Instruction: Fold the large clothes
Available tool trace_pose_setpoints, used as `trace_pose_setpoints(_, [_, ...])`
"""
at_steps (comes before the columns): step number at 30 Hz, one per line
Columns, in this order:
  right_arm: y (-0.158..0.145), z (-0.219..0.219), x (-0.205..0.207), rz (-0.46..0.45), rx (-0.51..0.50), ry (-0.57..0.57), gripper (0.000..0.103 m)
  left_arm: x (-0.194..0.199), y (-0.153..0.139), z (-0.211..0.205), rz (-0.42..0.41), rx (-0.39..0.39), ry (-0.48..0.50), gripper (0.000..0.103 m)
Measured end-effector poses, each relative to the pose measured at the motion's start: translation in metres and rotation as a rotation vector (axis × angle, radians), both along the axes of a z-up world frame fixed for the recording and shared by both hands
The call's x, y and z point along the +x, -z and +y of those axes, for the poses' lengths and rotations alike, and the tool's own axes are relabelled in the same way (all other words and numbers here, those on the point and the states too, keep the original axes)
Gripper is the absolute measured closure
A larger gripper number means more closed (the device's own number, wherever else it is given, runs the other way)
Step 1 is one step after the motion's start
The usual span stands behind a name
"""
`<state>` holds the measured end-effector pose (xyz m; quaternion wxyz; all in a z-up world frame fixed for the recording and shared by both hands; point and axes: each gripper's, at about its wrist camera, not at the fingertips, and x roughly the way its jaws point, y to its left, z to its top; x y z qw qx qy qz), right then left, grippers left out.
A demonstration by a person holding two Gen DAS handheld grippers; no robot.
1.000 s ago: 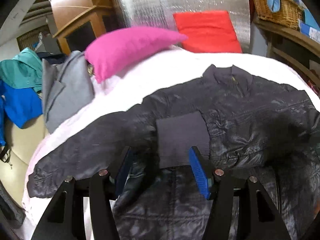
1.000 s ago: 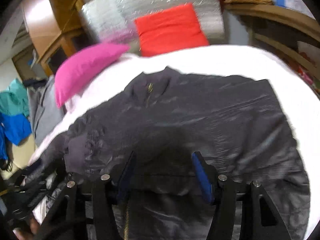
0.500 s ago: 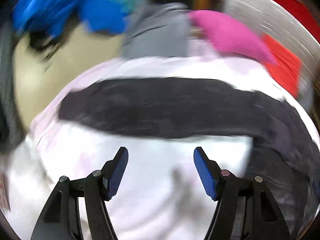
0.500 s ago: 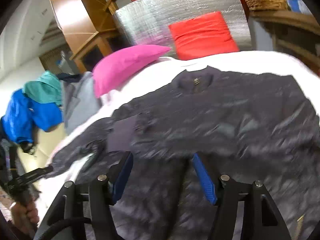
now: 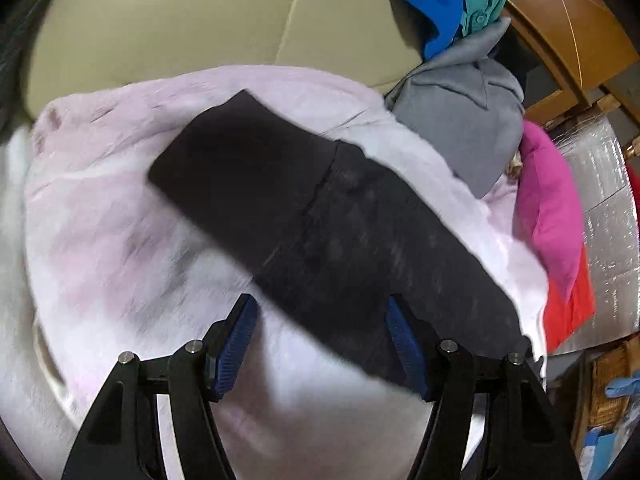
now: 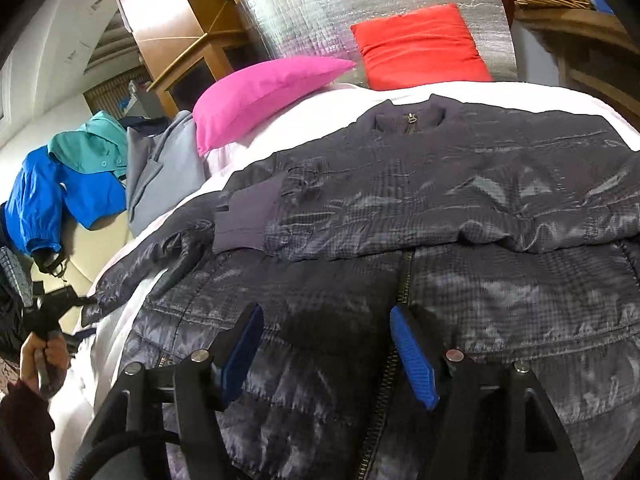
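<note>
A dark quilted jacket (image 6: 440, 216) is lying spread across the bed (image 6: 520, 94), its zipped collar pointing toward the pink pillow (image 6: 260, 96) and red pillow (image 6: 420, 48) at the head. One sleeve is lying folded across the chest, its knit cuff resting near the jacket's left edge. The right gripper (image 6: 326, 354) is hovering just above the lower front by the zipper, its blue fingers (image 6: 414, 356) standing apart and holding nothing. The left gripper (image 5: 322, 350) is hanging over the other sleeve (image 5: 320, 220), which is stretching out over the pale pink blanket (image 5: 100, 220); its fingers (image 5: 236, 344) are also apart, straddling the sleeve without clamping it. Grey, blue and teal clothes (image 5: 460, 40) are lying heaped beside the bed.
</note>
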<state>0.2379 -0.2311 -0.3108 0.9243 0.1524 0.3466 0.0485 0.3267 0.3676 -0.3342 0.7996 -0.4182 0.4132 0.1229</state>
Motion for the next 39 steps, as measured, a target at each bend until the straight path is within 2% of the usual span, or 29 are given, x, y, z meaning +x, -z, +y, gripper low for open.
trace_pose_setpoints(2, [0.0,0.0,0.001,-0.001,0.0,0.002,0.032,0.006,0.003,0.007,0.002,-0.015,-0.029,0.04])
trace_pose_setpoints(3, [0.001,0.0,0.002,-0.002,0.004,0.002,0.031,0.009,0.003,0.01,-0.001,-0.009,-0.042,0.047])
trace_pose_setpoints(4, [0.001,0.0,0.003,-0.002,0.005,0.002,0.031,0.012,0.004,0.013,0.007,0.002,-0.049,0.061])
trace_pose_setpoints(6, [0.002,-0.001,0.003,-0.006,0.014,0.004,0.031,0.017,0.005,0.018,0.027,0.017,-0.055,0.074])
trace_pose_setpoints(9, [0.001,-0.006,0.003,-0.014,0.049,0.007,0.031,0.023,-0.004,0.016,0.013,0.043,-0.029,0.084])
trace_pose_setpoints(11, [0.0,-0.009,0.002,-0.022,0.069,0.013,0.031,0.026,-0.025,0.005,0.003,0.136,0.013,0.086])
trace_pose_setpoints(14, [-0.005,-0.016,-0.003,-0.042,0.102,0.031,0.031,0.027,-0.059,-0.019,-0.05,0.23,0.069,0.088])
trace_pose_setpoints(17, [-0.014,-0.026,-0.011,-0.077,0.147,0.057,0.031,0.026,-0.107,-0.06,-0.142,0.33,0.165,0.088])
trace_pose_setpoints(20, [-0.029,-0.045,-0.023,-0.13,0.194,0.106,0.031,0.024,-0.154,-0.119,-0.238,0.42,0.299,0.088])
trace_pose_setpoints(22, [-0.04,-0.058,-0.031,-0.161,0.199,0.129,0.029,0.024,-0.18,-0.167,-0.294,0.451,0.408,0.089])
trace_pose_setpoints(26, [-0.061,-0.093,-0.051,-0.221,0.177,0.186,0.027,0.021,-0.205,-0.26,-0.346,0.472,0.593,0.089])
trace_pose_setpoints(31, [-0.074,-0.148,-0.083,-0.265,0.216,0.295,0.026,0.016,-0.196,-0.387,-0.352,0.451,0.828,0.089])
trace_pose_setpoints(36, [-0.074,-0.188,-0.111,-0.268,0.247,0.375,0.026,0.015,-0.153,-0.485,-0.284,0.387,0.973,0.09])
trace_pose_setpoints(39, [-0.073,-0.199,-0.122,-0.261,0.257,0.391,0.026,0.012,-0.125,-0.529,-0.237,0.356,1.037,0.088])
